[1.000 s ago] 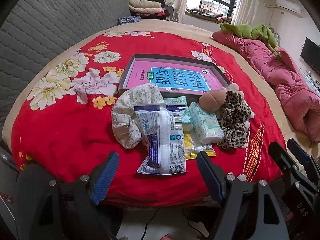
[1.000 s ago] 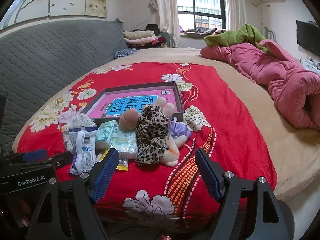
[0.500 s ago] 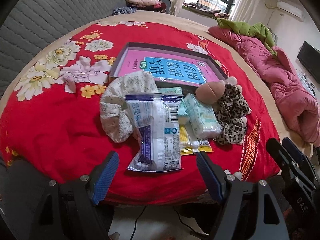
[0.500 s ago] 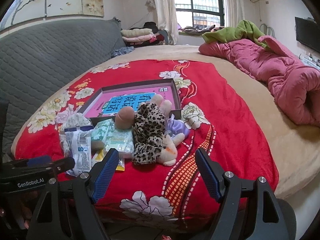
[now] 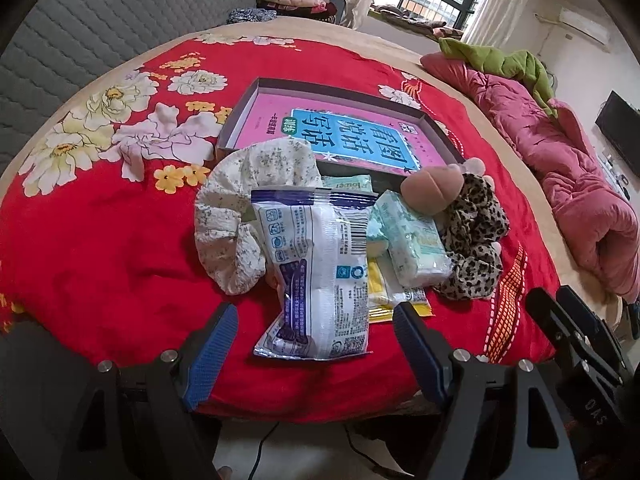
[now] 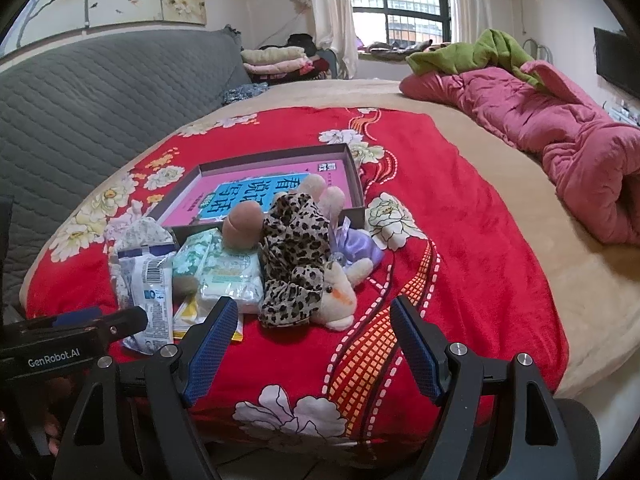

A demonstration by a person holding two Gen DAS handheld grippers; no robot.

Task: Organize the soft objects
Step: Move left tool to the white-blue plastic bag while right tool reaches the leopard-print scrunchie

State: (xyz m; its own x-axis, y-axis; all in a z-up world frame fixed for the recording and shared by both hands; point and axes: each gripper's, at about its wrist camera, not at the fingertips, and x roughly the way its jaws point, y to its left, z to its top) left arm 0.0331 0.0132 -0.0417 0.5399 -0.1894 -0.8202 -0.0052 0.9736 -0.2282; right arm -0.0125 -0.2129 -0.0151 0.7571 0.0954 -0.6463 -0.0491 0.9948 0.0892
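Red floral blanket (image 5: pixel 100 240) spread over a bed, carrying a heap of soft goods at centre frame in both views. Shallow box (image 5: pixel 436 128) with a pink and blue printed sheet inside, upper centre of the left view, just behind the heap. White speckled cloth (image 5: pixel 240 200), bunched, left side of the heap, its upper end against the box's near wall. White and blue plastic packet (image 5: pixel 320 264), lying flat at the front of the heap, partly over the cloth. Pale green tissue pack (image 5: pixel 412 248), right of the packet, resting on a yellow packet (image 5: pixel 380 300) of which only an edge shows. A second green pack (image 5: pixel 348 182) sits behind, mostly covered. Leopard-print cloth (image 6: pixel 296 256), right side of the heap, draped over a cream plush toy (image 6: pixel 340 300) whose head points toward the lower centre of the right view. Brown rounded soft piece (image 6: pixel 242 226) touching the leopard cloth and the tissue pack. Lilac pouch (image 6: pixel 360 244), just right of the leopard cloth, near the box corner. Pink quilt (image 6: pixel 560 128) and green garment (image 6: pixel 480 52), upper right, well apart from the heap. Left tongs (image 5: pixel 312 340): spread wide, holding nothing, blue pads either side of the packet's near end, contact not discernible. Right tongs (image 6: pixel 312 340): spread wide, holding nothing, short of the plush toy.
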